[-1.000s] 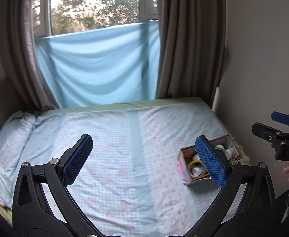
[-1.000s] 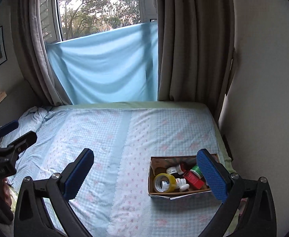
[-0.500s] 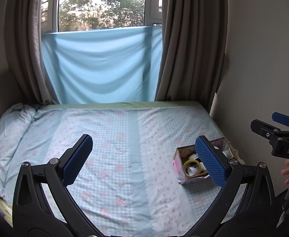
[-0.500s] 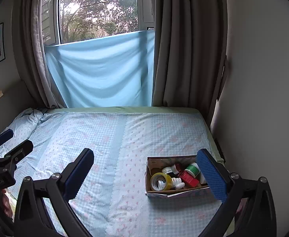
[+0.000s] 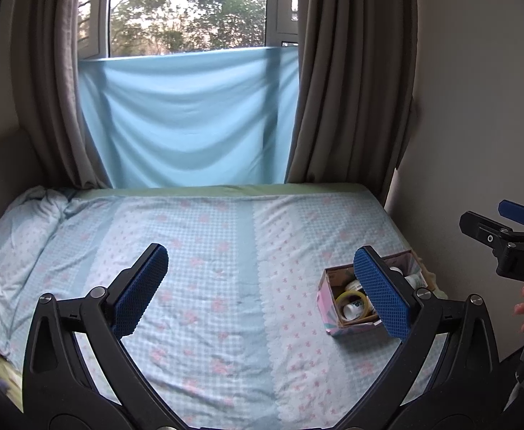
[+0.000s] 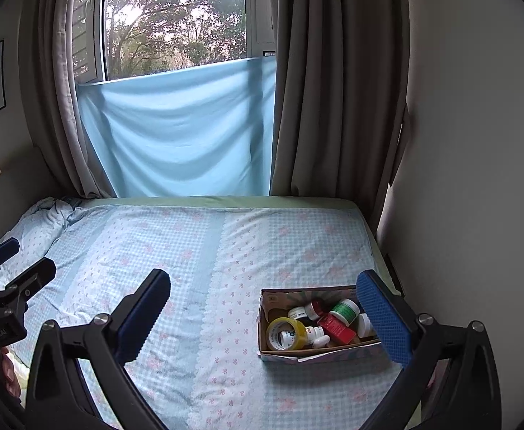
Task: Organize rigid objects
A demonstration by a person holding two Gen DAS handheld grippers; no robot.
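A small open cardboard box sits on the bed near its right front corner; it also shows in the left wrist view. It holds a yellow tape roll, a red box, a green-lidded jar and small white bottles. My left gripper is open and empty above the bed's front middle, left of the box. My right gripper is open and empty, with its right finger in front of the box's right end.
The bed has a light blue checked sheet with pink flowers, rumpled at the far left. A blue cloth and brown curtains hang at the window behind. A wall runs along the bed's right side.
Both views have tilted up and pulled back a little, so more window shows. The box sits slightly lower and further left in the right wrist view. Both grippers stay open.
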